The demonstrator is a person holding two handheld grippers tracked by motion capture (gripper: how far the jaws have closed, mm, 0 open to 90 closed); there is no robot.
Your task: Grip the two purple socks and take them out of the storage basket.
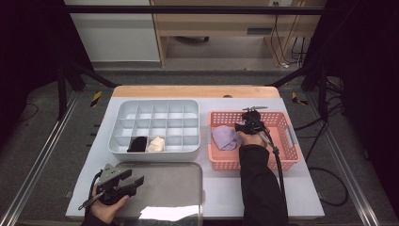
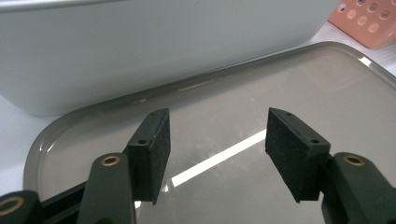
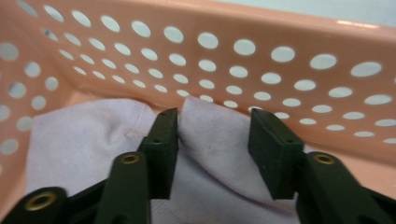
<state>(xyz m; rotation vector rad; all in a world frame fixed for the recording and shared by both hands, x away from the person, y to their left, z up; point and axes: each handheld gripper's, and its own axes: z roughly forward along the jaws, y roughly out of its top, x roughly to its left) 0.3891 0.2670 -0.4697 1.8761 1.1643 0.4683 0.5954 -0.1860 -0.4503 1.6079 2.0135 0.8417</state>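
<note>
A lavender cloth (image 1: 223, 137) lies in the left part of a pink perforated basket (image 1: 282, 160). My right gripper (image 1: 240, 128) reaches down into that basket. In the right gripper view a raised fold of the lavender cloth (image 3: 84, 140) fills the gap between the two pads of my right gripper (image 3: 214, 140), which press on it close to the basket wall (image 3: 280, 28). My left gripper (image 1: 136, 181) rests at the near left over a grey metal tray (image 1: 179, 188). Its jaws stand apart with nothing between them, as the left gripper view shows around my left gripper (image 2: 217, 144) above the tray (image 2: 327, 93).
A white divided organizer (image 1: 155, 104) sits behind the tray, with a black item (image 1: 137, 144) and a cream item (image 1: 156, 144) in two front compartments. Its wall (image 2: 140, 42) rises just ahead of the left jaws. Cables trail from both grippers.
</note>
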